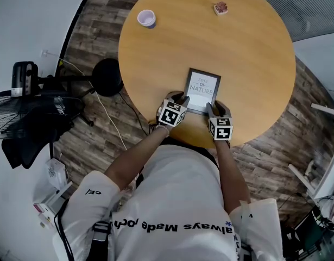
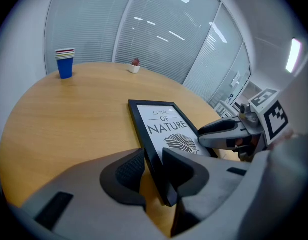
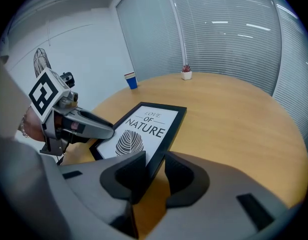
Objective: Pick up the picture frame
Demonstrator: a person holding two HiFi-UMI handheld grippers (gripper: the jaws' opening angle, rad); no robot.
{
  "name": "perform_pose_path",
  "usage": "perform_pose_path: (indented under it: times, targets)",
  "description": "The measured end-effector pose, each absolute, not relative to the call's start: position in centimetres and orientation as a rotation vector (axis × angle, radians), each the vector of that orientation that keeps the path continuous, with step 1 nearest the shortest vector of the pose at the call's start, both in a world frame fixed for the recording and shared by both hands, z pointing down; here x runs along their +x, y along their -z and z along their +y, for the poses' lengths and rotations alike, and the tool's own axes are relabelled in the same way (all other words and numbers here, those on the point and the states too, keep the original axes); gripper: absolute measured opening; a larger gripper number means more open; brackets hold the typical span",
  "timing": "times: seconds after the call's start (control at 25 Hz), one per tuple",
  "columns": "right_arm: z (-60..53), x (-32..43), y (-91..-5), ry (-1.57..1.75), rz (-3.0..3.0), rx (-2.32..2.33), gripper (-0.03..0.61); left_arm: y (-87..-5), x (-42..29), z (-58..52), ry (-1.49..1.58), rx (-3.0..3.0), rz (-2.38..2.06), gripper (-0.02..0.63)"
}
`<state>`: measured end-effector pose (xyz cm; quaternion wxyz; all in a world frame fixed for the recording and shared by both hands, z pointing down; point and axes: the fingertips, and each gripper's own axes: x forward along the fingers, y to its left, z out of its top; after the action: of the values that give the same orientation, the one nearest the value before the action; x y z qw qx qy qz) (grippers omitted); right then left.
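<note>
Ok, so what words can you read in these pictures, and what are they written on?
"LOVE OF NATURE": on the print in the picture frame, above a leaf drawing.
"always Made": across the person's white shirt, seen upside down; the letters after it can't be read for sure.
Small mark on the shirt's sleeve: too small to read.
Square markers on the cubes: black-and-white patterns, no letters.

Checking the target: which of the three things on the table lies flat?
The black picture frame, lying flat at the near edge; the cup stack and small potted plant stand upright at the far edge.
</note>
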<state>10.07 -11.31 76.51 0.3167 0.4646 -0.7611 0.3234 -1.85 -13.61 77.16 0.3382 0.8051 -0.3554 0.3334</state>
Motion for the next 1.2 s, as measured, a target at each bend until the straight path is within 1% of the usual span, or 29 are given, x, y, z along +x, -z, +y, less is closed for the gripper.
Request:
perform_pose_path:
  times: [0.4,0.76,1.2]
  targets:
    - [-11.0,10.3,-76.7,-0.86,-1.988,1.255,0.12,-77.0,-1.9,-13.4,-0.854,2.07,-0.928,0.114]
    - [-11.4,10.6,-75.0,-0.846,-2.0,1.285,0.114,-75.9,-1.6,-13.4,-0.833,2.074,-0.937,0.112]
    - [-11.9,11.5,-72.3,-0.828,-2.03,1.359,0.114,-72.2,-0.9,-14.7,-0.782,2.119,-0.975,0.104]
